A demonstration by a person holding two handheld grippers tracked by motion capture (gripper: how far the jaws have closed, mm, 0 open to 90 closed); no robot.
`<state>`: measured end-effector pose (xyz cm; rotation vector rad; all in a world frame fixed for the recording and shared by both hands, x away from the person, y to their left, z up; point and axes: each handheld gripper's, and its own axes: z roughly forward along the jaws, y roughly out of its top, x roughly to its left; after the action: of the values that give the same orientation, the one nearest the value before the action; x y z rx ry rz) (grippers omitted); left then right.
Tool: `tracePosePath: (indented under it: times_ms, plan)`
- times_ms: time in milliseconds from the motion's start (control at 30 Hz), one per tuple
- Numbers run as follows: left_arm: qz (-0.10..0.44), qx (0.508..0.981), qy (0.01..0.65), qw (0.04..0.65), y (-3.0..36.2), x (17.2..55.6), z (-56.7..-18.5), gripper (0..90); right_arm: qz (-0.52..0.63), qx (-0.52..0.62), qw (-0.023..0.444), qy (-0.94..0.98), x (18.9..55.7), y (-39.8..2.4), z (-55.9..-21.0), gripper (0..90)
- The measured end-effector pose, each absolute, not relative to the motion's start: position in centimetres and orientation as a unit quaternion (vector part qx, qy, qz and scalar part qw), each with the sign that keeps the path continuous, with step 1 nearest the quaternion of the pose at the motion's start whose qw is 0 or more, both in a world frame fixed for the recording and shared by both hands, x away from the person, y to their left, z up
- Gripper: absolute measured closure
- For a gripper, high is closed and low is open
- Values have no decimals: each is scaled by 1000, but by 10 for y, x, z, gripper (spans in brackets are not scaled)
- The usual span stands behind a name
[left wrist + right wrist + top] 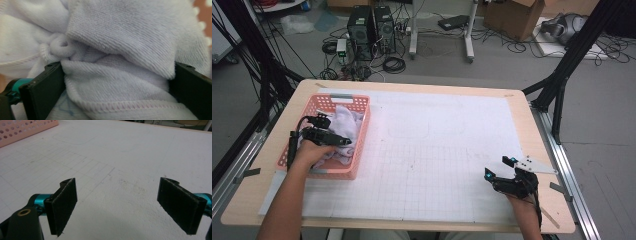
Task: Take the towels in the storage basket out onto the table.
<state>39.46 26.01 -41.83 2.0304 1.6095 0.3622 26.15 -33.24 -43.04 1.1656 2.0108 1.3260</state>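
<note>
Inside one basket (359, 131), perhaps two towels (344, 124)

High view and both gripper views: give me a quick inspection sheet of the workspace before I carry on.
Surface: white gridded mat on a wooden table; faint marks.
Job's things: white towels heaped in the pink basket at the table's left.
Clutter: nothing seen on the mat.
Grippers: left gripper down in the basket, jaws wide with towel between them; right gripper open above bare mat, near right.
Cables: one trails from each gripper; loose coils on the floor.
Surroundings: computer towers, cardboard box, black frame posts.
</note>
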Motion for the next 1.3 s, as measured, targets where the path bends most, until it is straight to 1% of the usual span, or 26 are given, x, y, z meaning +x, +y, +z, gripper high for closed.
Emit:
tracePosePath:
  times_ms: [200, 300, 467, 533, 600, 667, 767, 833, 900, 1000, 1133, 1267, 1300]
  plan:
    - [133, 748, 596, 262, 261, 396, -419, 17, 482, 425, 230, 730, 261, -334, -431, 151]
    - [142, 752, 593, 250, 259, 397, -420, 17, 482, 425, 230, 730, 261, -334, -431, 151]
    - [141, 753, 597, 238, 257, 398, -419, 25, 482, 426, 229, 731, 261, -333, -431, 151]
    - [145, 752, 600, 233, 257, 398, -418, 64, 481, 426, 228, 732, 261, -333, -431, 152]
    - [147, 749, 604, 230, 258, 397, -417, 130, 481, 426, 227, 732, 261, -332, -431, 152]
    - [149, 747, 606, 231, 258, 396, -415, 213, 480, 424, 228, 734, 262, -332, -431, 153]
    - [145, 744, 607, 239, 261, 395, -412, 368, 480, 424, 229, 733, 261, -333, -431, 153]
    - [142, 743, 609, 241, 262, 395, -412, 435, 480, 428, 227, 731, 261, -334, -431, 153]
    - [126, 732, 623, 247, 265, 396, -408, 485, 480, 428, 229, 731, 261, -335, -431, 153]
    - [119, 723, 629, 259, 268, 396, -405, 519, 481, 431, 229, 729, 260, -337, -431, 154]
    - [117, 714, 625, 292, 269, 393, -400, 530, 483, 435, 230, 725, 260, -340, -431, 154]
    - [129, 703, 624, 317, 275, 390, -394, 537, 486, 441, 225, 720, 261, -342, -430, 154]
    - [138, 690, 625, 338, 282, 386, -389, 538, 486, 442, 225, 720, 260, -342, -430, 154]
